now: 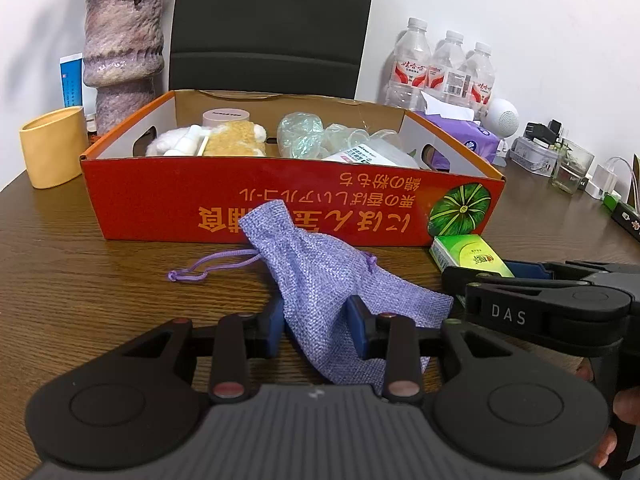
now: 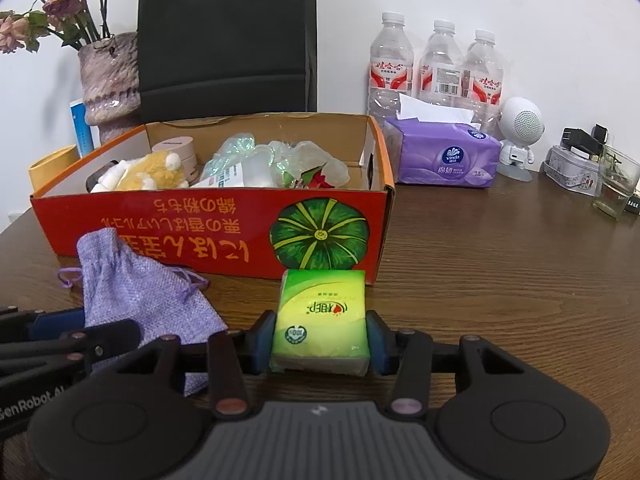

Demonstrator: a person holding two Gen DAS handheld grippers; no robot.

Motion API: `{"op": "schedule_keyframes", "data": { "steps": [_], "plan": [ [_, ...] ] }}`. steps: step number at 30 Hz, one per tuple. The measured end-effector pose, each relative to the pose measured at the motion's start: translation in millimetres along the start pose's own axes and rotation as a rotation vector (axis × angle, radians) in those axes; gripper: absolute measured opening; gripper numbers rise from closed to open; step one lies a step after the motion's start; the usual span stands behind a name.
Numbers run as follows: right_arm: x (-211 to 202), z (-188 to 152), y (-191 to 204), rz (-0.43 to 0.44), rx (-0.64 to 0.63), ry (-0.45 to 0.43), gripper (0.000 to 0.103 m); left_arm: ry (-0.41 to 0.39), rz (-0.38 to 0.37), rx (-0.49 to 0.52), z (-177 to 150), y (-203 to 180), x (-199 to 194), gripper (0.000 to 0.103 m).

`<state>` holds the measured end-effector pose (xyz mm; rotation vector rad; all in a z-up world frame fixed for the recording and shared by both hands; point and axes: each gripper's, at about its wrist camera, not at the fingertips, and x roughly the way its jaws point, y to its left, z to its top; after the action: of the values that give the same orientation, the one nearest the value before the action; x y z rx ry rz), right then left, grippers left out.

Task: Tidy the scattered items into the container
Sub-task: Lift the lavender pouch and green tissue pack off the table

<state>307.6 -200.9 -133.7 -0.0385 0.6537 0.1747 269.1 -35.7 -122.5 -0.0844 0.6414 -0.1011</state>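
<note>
The left gripper [image 1: 316, 330] pinches the purple cloth pouch [image 1: 320, 276], which lies on the brown table [image 1: 80, 280] just in front of the red cardboard box [image 1: 160, 196]. The right gripper [image 2: 320, 342] squeezes the green tissue pack [image 2: 322, 316] by its two sides, at 6 o'clock from the pumpkin picture [image 2: 320, 234] on the box.

I think the good way now is to lift both straight up, high enough to pass the box's front wall, then carry them toward 12 o'clock and let go over a free spot inside. Hold the pouch firmly, since soft cloth can slip.

The purple tissue bag [image 2: 444, 156] at 1 o'clock says "Vinda". The right gripper's side [image 1: 508, 314] says "DAS"
</note>
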Motion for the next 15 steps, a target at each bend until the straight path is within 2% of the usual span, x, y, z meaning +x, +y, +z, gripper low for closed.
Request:
{"op": "schedule_keyframes", "data": {
  "steps": [15],
  "plan": [
    [0.2,-0.1,1.4,-0.003,-0.006,0.0,0.045,-0.002,0.0,-0.008,0.1,-0.3,-0.3,0.034]
  ]
}}
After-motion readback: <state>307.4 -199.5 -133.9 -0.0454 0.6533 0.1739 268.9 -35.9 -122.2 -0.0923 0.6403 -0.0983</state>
